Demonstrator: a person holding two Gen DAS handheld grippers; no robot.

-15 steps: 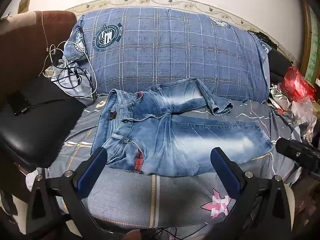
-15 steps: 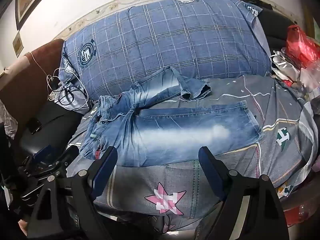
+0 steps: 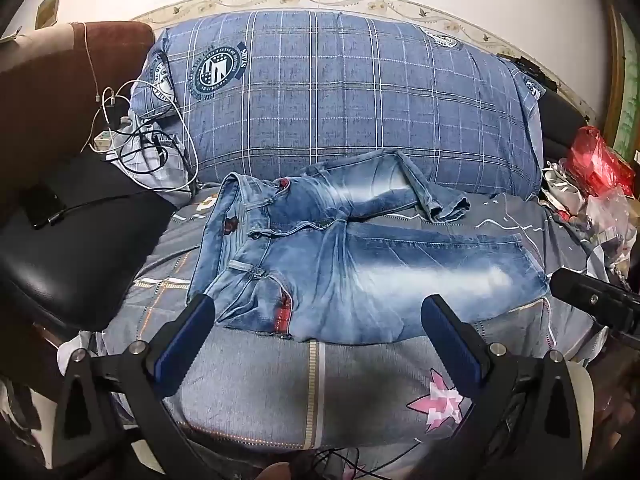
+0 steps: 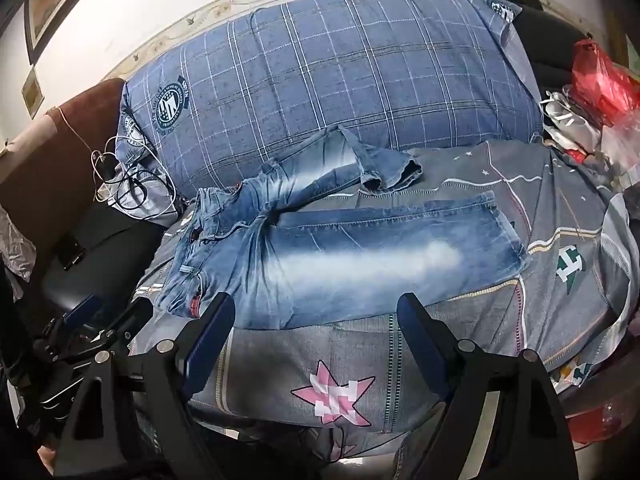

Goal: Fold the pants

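Observation:
Faded blue jeans (image 3: 360, 272) lie spread on a grey patterned bed cover (image 3: 256, 392), waistband to the left. The near leg lies flat to the right; the far leg bends back against the pillow with its cuff (image 3: 448, 204) crumpled. The jeans also show in the right wrist view (image 4: 340, 264). My left gripper (image 3: 316, 316) is open and empty, hovering at the jeans' near edge. My right gripper (image 4: 316, 316) is open and empty, just short of the near edge. The right gripper's body shows at the right edge of the left wrist view (image 3: 592, 300).
A big blue plaid pillow (image 3: 352, 100) lies behind the jeans. A black leather seat (image 3: 76, 248) with a phone and tangled cables (image 3: 136, 136) stands at left. A red plastic bag (image 3: 600, 164) and clutter lie at right. A pink star print (image 4: 336, 392) marks the cover's front.

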